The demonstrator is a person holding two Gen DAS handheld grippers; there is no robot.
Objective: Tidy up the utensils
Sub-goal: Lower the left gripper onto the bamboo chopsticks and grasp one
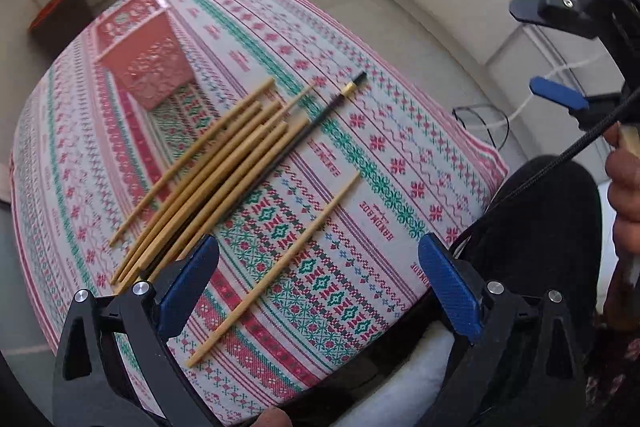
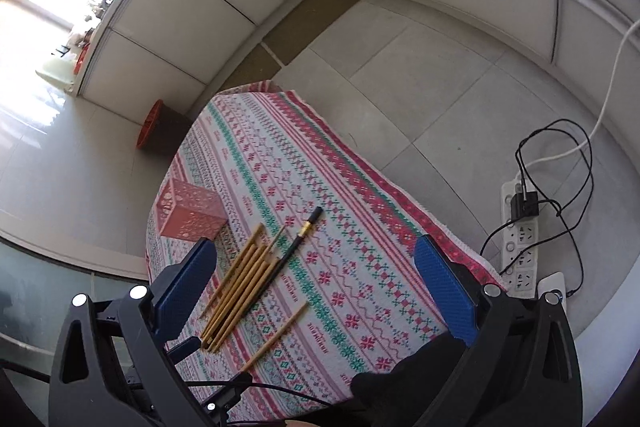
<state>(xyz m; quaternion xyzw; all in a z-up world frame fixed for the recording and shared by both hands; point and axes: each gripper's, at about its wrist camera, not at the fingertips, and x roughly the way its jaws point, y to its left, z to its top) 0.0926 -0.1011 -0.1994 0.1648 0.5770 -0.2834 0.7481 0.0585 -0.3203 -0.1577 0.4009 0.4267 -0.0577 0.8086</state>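
Chopsticks point(image 1: 224, 163) lie bundled on the patterned cloth point(image 1: 360, 155), one stray stick point(image 1: 276, 267) just right, pink basket point(image 1: 148, 67) beyond. Left gripper point(image 1: 316, 291) and right gripper point(image 2: 316, 291) hover wide, empty.

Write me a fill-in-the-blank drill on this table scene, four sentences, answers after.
1. Both grippers, left and right, are ____.
2. The basket is ____ in color.
3. One bamboo chopstick lies ____ from the bundle.
4. The dark chopstick has a ____ band.

Missing words: open; pink; apart; gold
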